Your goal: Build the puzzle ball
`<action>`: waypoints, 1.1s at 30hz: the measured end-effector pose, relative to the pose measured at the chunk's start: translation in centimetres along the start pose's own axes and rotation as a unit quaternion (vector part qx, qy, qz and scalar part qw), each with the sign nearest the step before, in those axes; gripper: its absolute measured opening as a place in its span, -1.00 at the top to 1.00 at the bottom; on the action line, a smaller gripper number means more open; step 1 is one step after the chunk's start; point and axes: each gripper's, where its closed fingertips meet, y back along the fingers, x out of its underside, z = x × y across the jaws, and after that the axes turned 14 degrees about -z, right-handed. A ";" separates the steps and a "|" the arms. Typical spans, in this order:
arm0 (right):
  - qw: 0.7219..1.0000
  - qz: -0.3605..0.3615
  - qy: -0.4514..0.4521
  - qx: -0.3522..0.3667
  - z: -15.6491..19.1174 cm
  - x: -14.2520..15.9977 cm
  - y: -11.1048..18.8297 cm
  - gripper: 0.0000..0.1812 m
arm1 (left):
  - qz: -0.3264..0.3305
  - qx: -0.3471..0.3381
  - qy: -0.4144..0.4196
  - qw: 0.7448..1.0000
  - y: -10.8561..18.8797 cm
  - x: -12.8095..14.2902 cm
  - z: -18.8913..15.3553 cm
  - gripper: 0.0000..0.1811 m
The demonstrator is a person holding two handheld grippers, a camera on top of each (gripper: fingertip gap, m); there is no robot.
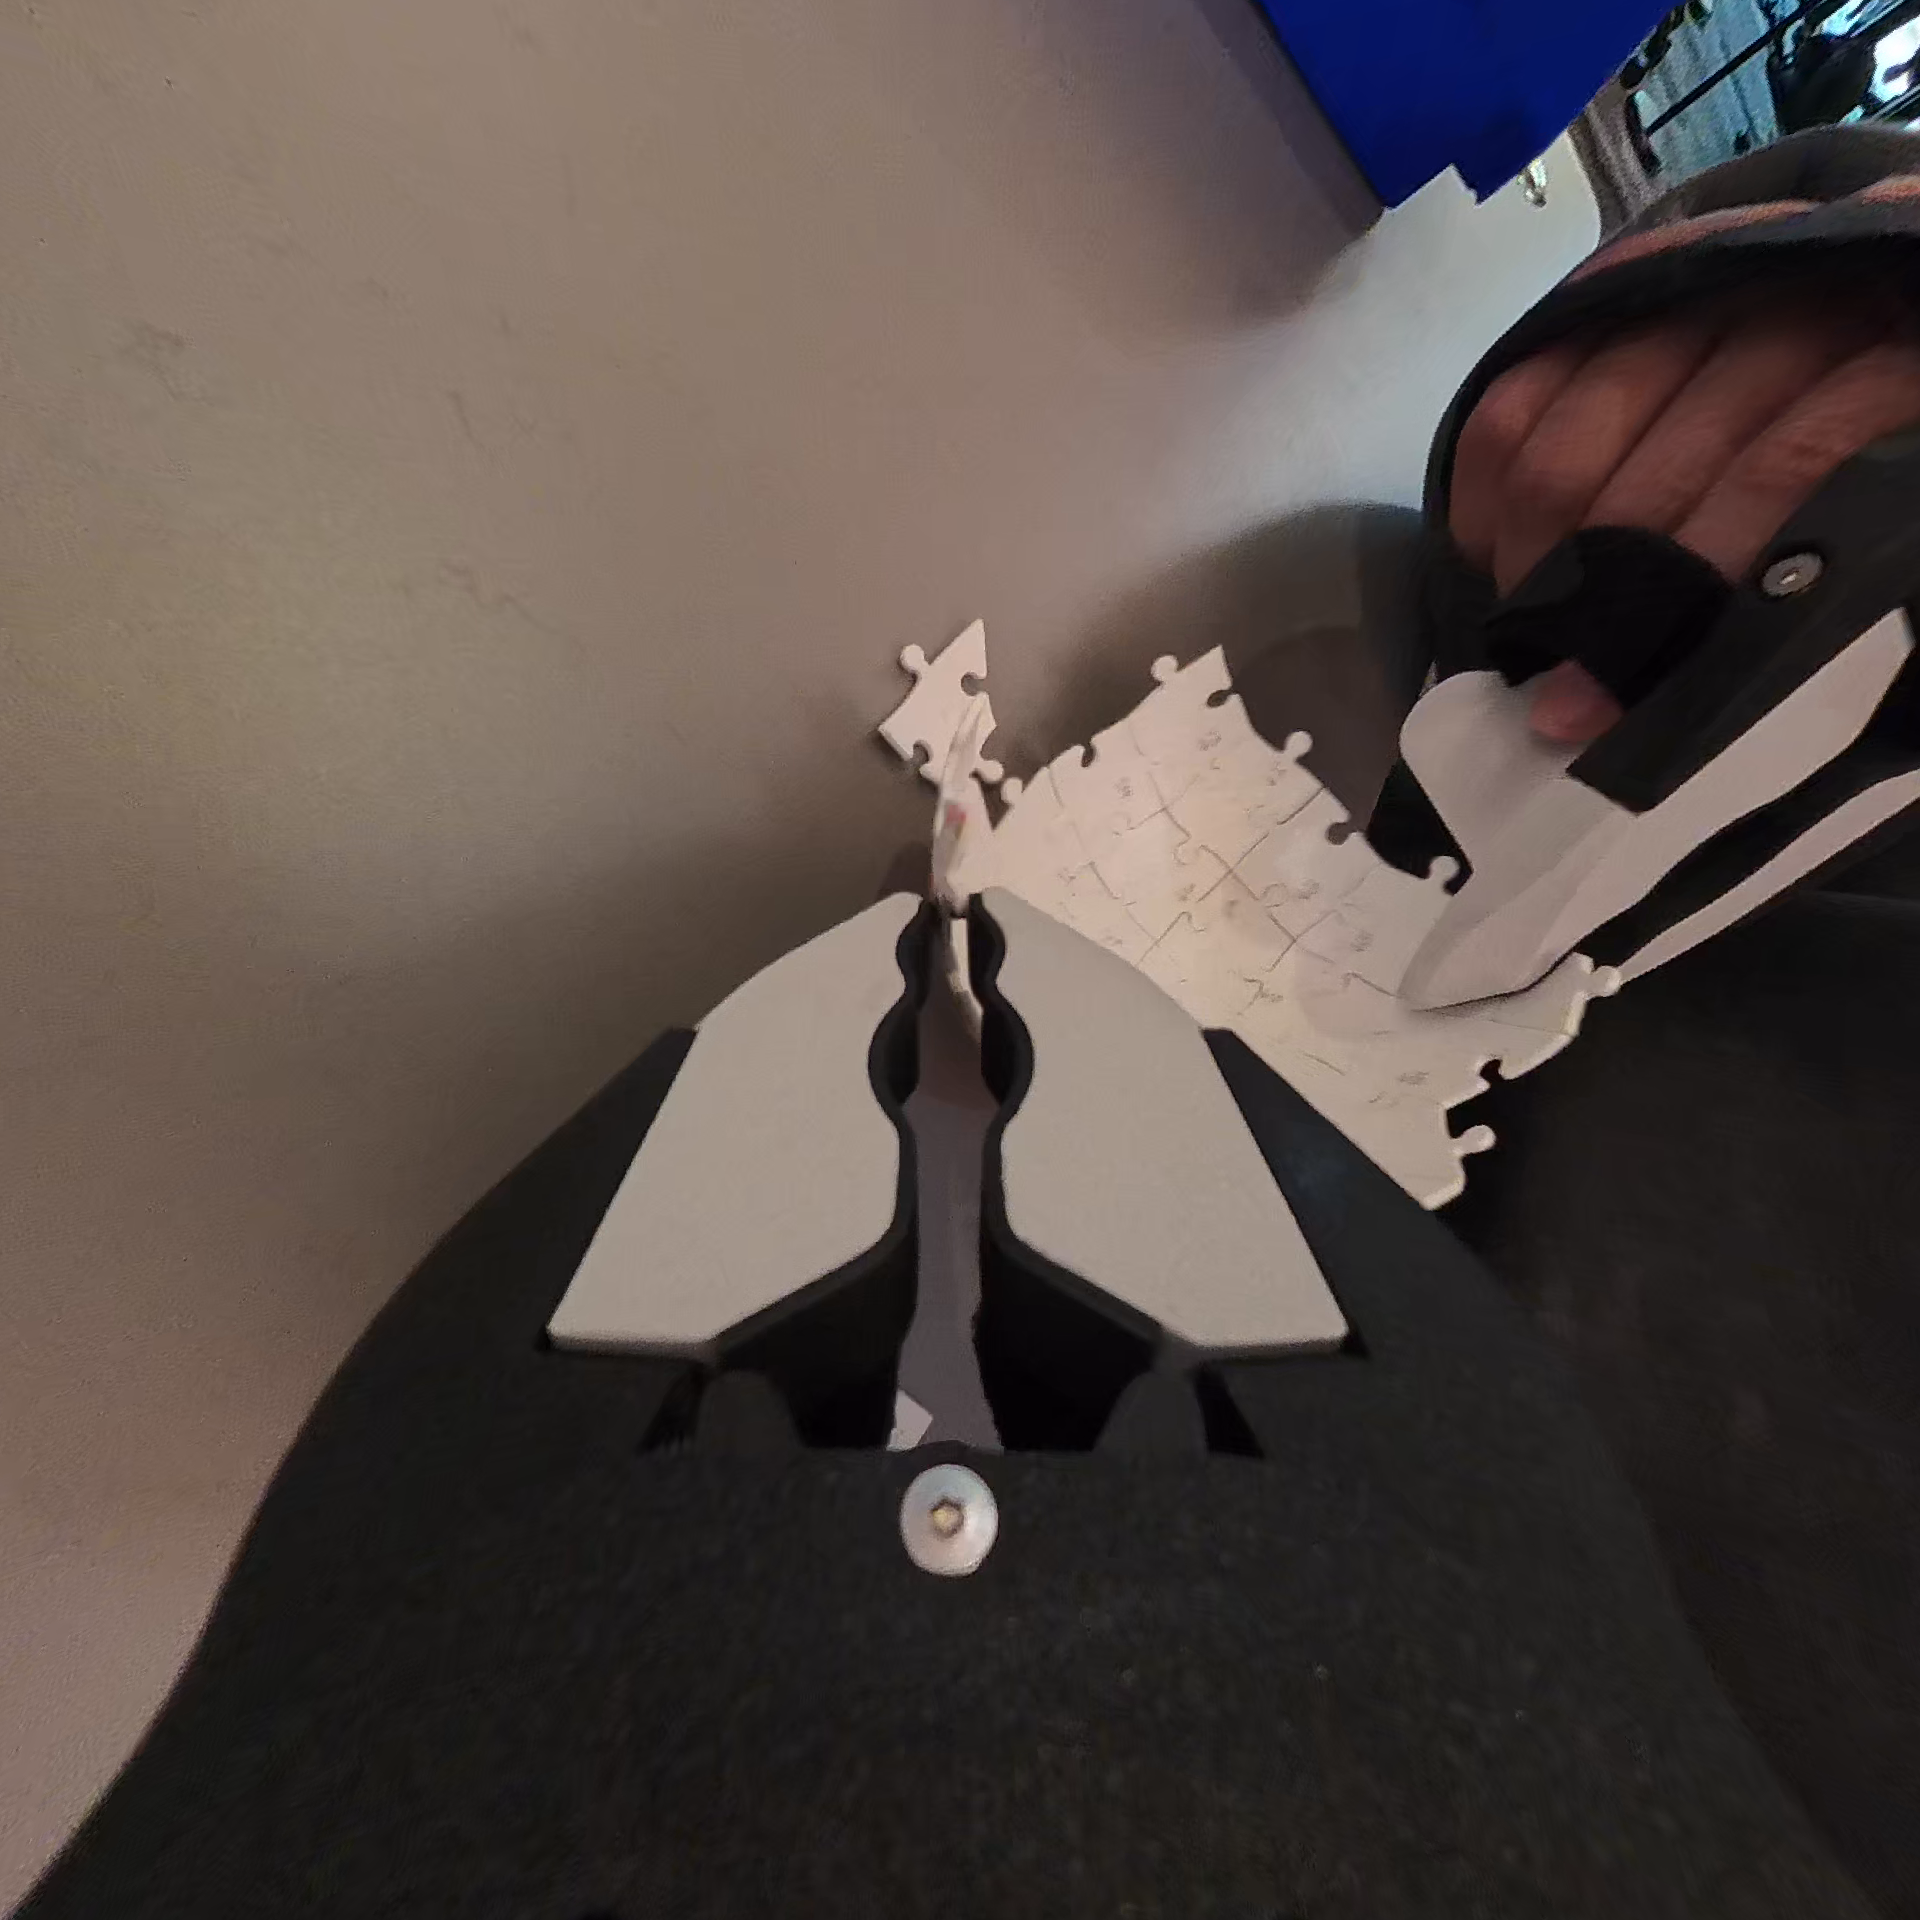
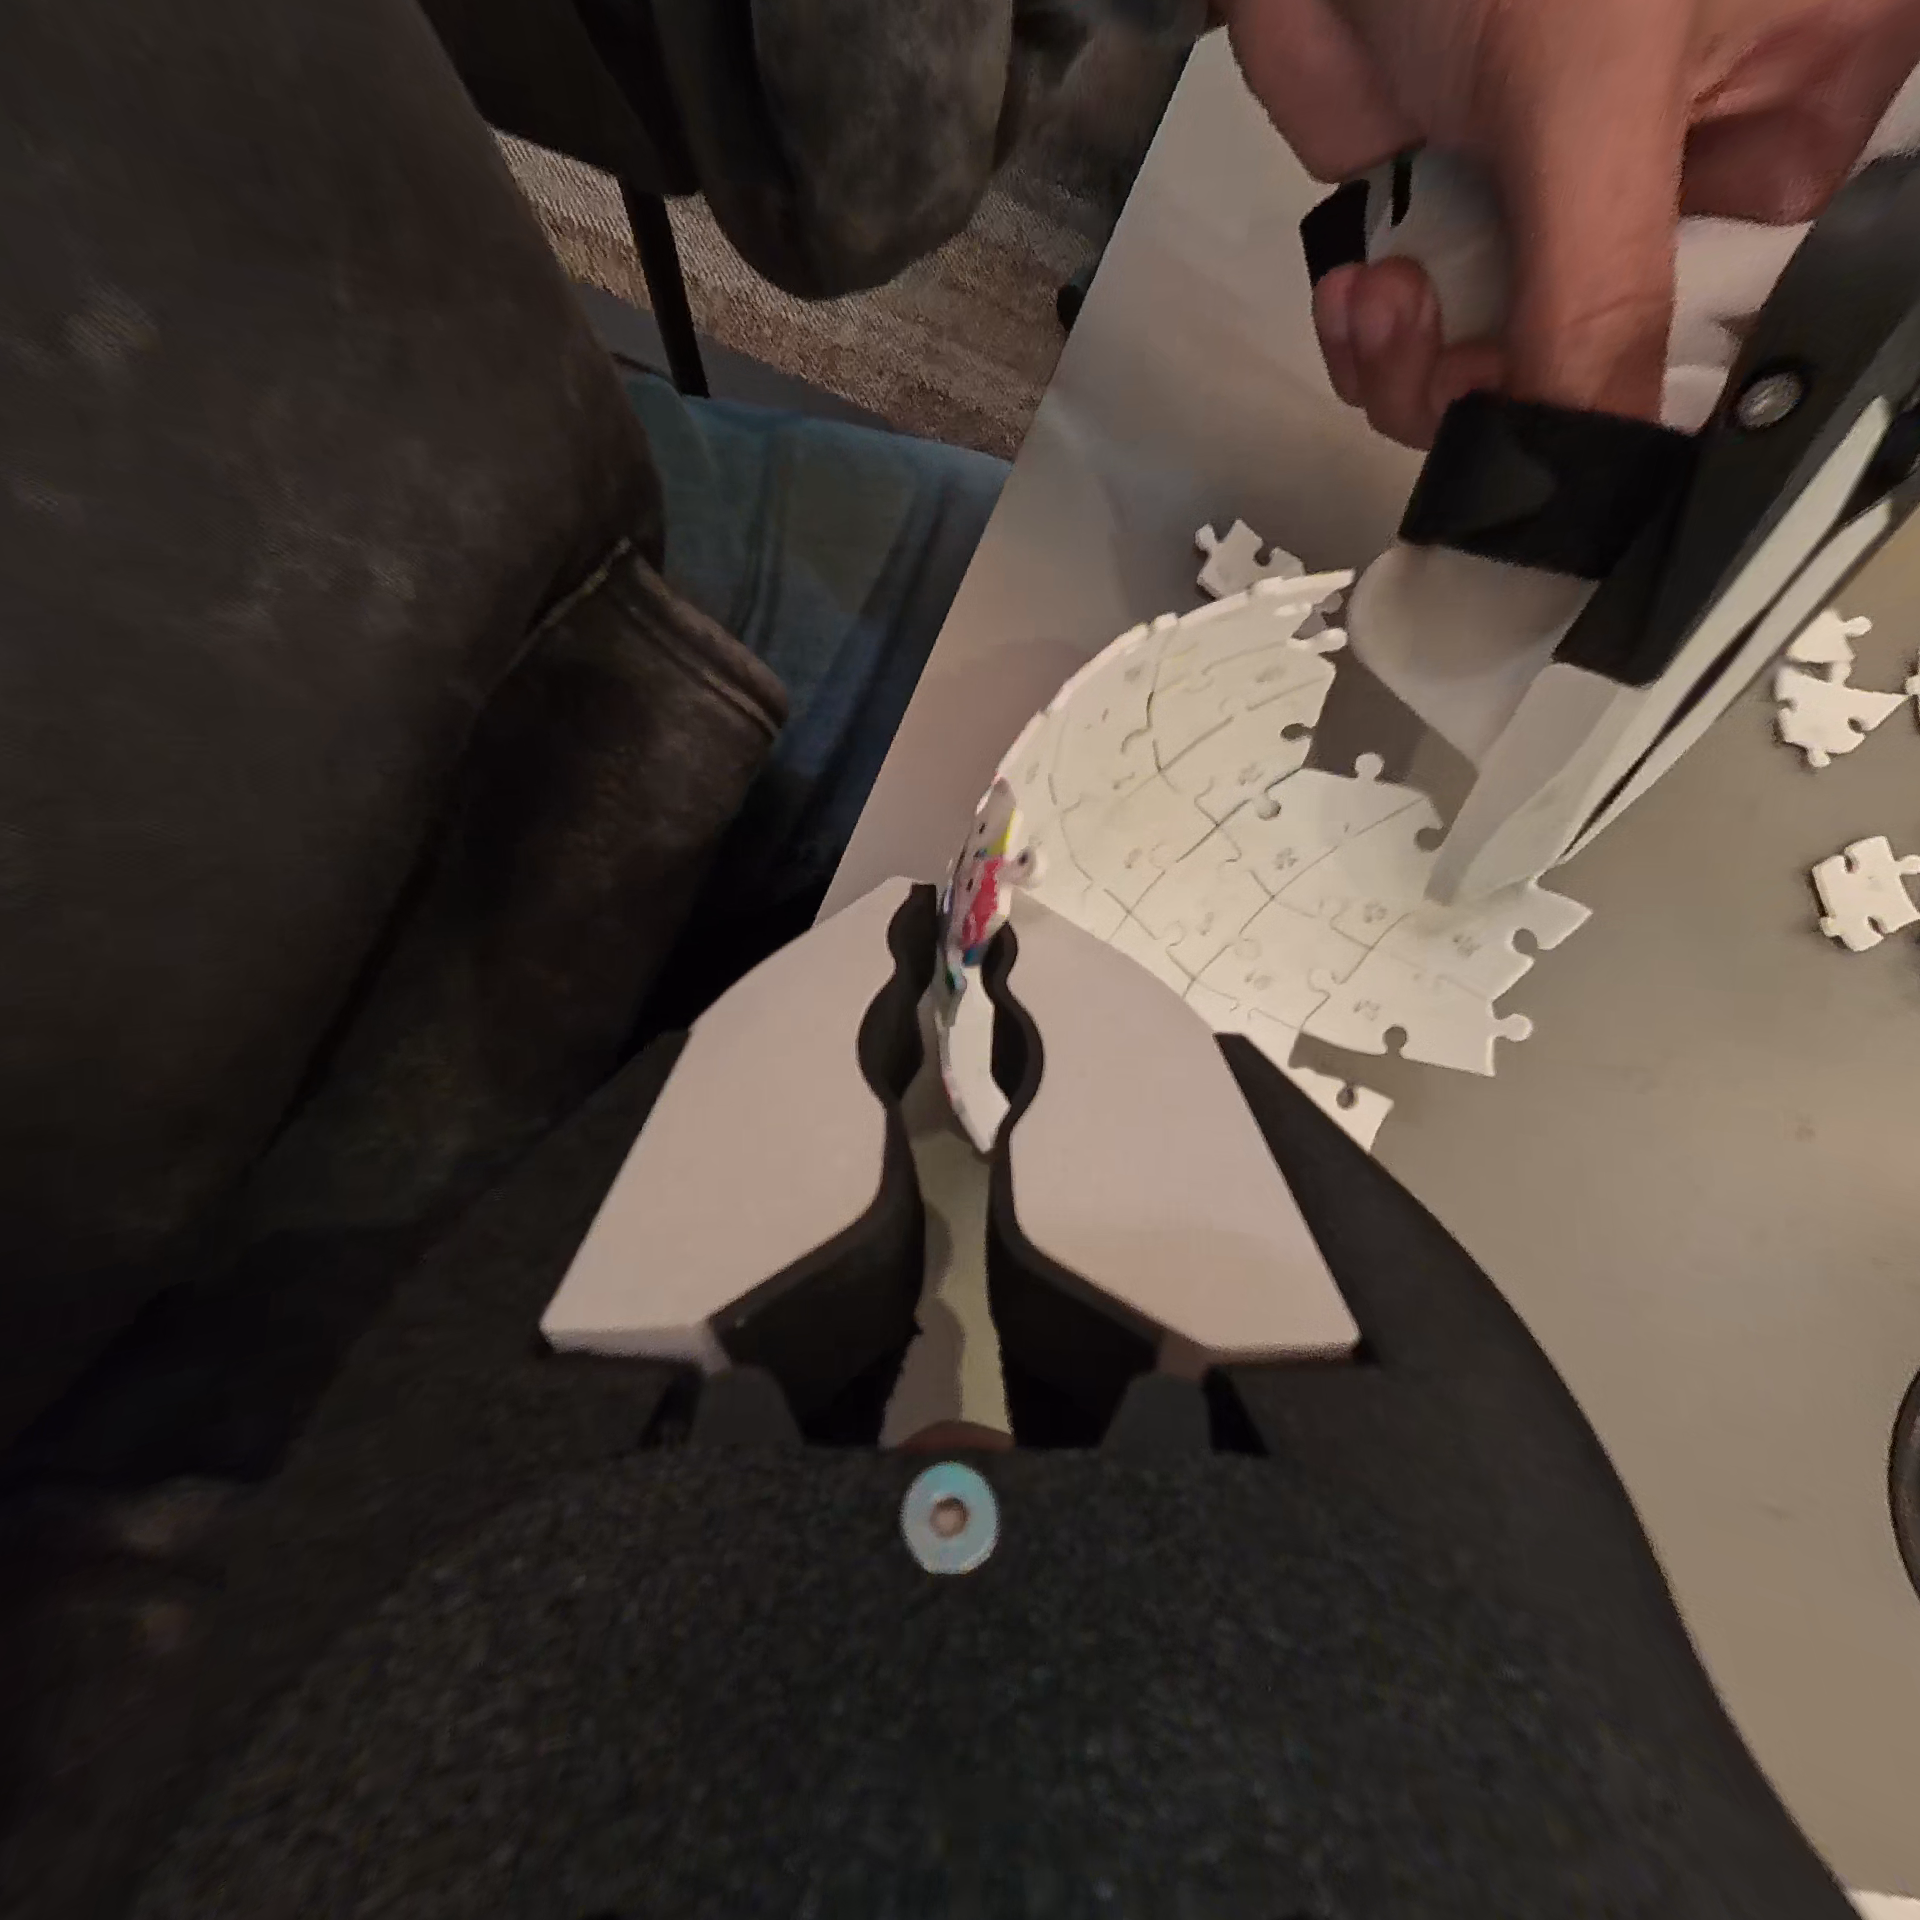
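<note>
1. In the left wrist view, our left gripper is nearly closed, pinching the edge of the curved puzzle shell on the grey table.
2. Our right gripper likewise clamps the shell's rim at 12 o'clock of its fingers.
3. Only the right wrist view shows loose pieces at 3 o'clock and the coloured outer face.
4. The pinched rims lie partly hidden between fingers; the printed marks are blurred.
</note>
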 end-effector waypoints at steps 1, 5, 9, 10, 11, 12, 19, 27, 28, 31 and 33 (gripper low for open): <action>1.000 -0.007 -0.002 -0.003 -0.1 -0.2 0.0 0.90 | 0.005 -0.001 0.001 1.000 0.0 0.2 0.1 0.95; 0.997 -0.069 -0.024 -0.008 -0.3 -2.6 1.3 0.67 | 0.011 -0.014 0.029 0.999 0.4 1.2 0.7 0.98; 0.985 -0.154 -0.073 0.019 -2.7 -3.9 5.4 0.61 | -0.005 -0.020 0.100 0.995 1.1 2.2 1.1 0.98; 0.982 -0.163 -0.091 0.042 -4.2 -3.3 6.2 0.64 | -0.015 -0.023 0.120 0.992 1.3 2.3 1.3 0.99; 0.978 -0.159 -0.113 0.073 -5.9 -2.0 6.8 0.68 | -0.022 -0.025 0.138 0.990 1.5 2.5 1.4 0.98; 0.976 -0.135 -0.139 0.099 -7.5 -0.1 7.0 0.70 | -0.027 -0.027 0.152 0.988 1.6 2.8 1.4 0.98; 0.981 0.006 -0.135 0.143 -9.5 7.2 3.0 0.79 | -0.044 -0.034 0.213 0.976 2.1 3.5 1.6 0.98; 0.983 0.065 -0.117 0.129 -9.5 9.8 1.9 0.78 | -0.034 -0.002 0.241 0.970 1.9 4.3 1.1 0.98; 0.984 0.057 -0.121 0.122 -9.5 9.7 1.8 0.79 | -0.034 0.000 0.242 0.970 1.9 4.3 1.1 0.98; 0.985 0.080 -0.095 0.121 -10.7 10.1 2.1 0.87 | -0.032 0.005 0.243 0.969 1.9 4.3 1.0 0.98; 0.985 0.099 -0.083 0.117 -11.7 10.4 2.4 0.86 | -0.029 0.007 0.242 0.970 2.0 4.5 1.0 0.98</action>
